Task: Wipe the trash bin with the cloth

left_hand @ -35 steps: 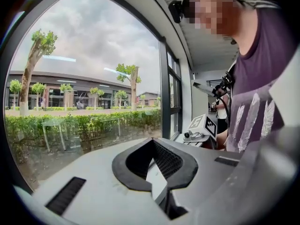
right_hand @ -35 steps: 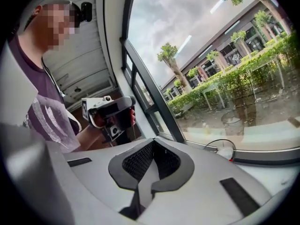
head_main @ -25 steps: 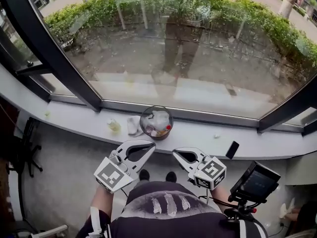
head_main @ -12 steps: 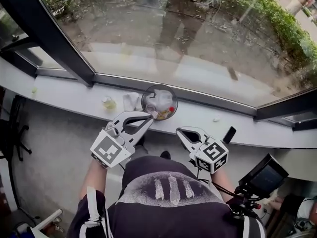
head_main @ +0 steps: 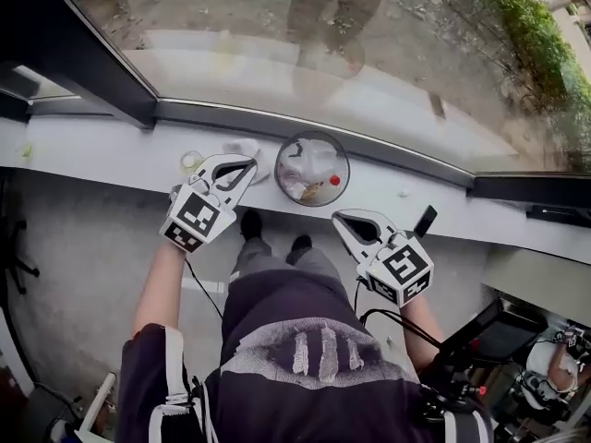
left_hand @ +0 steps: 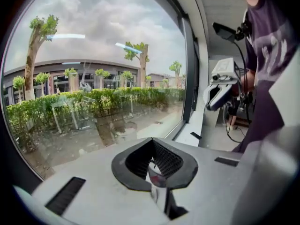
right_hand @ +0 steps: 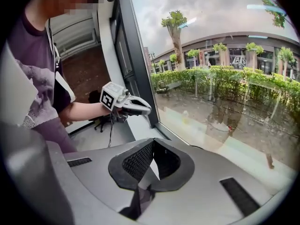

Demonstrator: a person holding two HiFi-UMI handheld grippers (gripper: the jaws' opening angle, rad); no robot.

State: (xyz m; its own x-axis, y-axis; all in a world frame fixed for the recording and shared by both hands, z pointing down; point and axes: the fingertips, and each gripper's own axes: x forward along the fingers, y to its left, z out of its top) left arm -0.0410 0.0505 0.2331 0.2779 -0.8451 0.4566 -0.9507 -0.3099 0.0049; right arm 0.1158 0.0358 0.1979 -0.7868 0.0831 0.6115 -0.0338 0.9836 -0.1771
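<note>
On sill (head_main: pixel 111 160): trash bin (head_main: pixel 312 167) holds pale litter | cloth (head_main: pixel 251 149) beside | left gripper (head_main: pixel 249 163), right gripper (head_main: pixel 338 217): fingers closed

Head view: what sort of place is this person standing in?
Likely a ground-floor room indoors, beside a big window: a long white ledge, a small trash bin on it, and a hedge outside the glass.

Big dark-framed window (head_main: pixel 388 72) above a pale ledge (head_main: pixel 92 160), grey floor (head_main: pixel 83 270) below (hedge (head_main: pixel 543 35) outside, overcast daylight).
</note>
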